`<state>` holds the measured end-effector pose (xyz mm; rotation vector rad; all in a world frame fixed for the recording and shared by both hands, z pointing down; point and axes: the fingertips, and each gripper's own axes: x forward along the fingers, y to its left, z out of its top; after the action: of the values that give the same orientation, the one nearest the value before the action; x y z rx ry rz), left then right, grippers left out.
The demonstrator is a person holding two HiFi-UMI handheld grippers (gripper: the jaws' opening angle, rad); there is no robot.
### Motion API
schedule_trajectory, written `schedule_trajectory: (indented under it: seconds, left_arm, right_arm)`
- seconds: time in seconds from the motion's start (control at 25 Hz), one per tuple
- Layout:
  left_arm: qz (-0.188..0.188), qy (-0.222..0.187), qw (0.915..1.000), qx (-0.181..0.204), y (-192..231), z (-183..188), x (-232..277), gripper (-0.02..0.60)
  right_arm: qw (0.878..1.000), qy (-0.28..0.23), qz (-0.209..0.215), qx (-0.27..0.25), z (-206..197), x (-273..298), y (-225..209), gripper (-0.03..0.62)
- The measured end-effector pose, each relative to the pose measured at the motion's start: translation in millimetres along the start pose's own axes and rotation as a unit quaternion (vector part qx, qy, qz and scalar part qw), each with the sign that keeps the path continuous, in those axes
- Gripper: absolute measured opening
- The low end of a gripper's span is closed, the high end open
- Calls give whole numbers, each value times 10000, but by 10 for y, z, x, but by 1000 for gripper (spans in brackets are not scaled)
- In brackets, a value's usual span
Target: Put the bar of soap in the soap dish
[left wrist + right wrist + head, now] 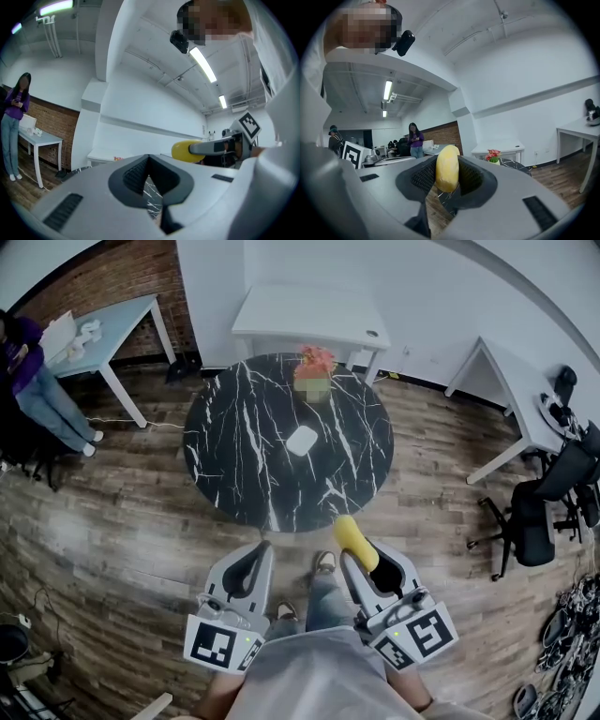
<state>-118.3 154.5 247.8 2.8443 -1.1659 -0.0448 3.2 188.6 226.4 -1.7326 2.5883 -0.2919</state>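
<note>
Closest to me, the right gripper (361,554) has its jaws clamped on the yellow bar of soap (354,540), which stands on edge between the pads and pokes out past their tips. The left gripper (259,554) sits just beside it, jaws together at the tips with nothing between them. A strip of wooden floor (122,521) lies between both grippers and the round black marble tabletop (244,427) ahead. The white soap dish (302,440) sits near the middle of that tabletop with nothing in it, well apart from the soap. Nothing stands between the two. A pot of red flowers (316,360) sits at the far edge. Beyond it is a white desk (300,315). A person in purple (33,381) stands far left and black office chairs (534,512) stand far right. Both grippers point level toward the tabletop, side by side at about the same height.
</note>
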Motion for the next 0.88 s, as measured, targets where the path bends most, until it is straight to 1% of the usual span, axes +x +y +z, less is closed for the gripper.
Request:
schedule_trajectory:
  seconds: [0.28,0.56,0.88]
  left_arm:
    - [69,37,10000,50,118,21,344,3]
    - [127,119,9998,35,192,-43,847,3]
    - [211,266,9994,113,243,-86,1532,3]
  right_arm:
    - [9999,-37,103,-12,92,288,-291,120]
    - [9998,30,205,48,130,586,-724,120]
    - [9982,113,588,-19,220,1018,-1195,120]
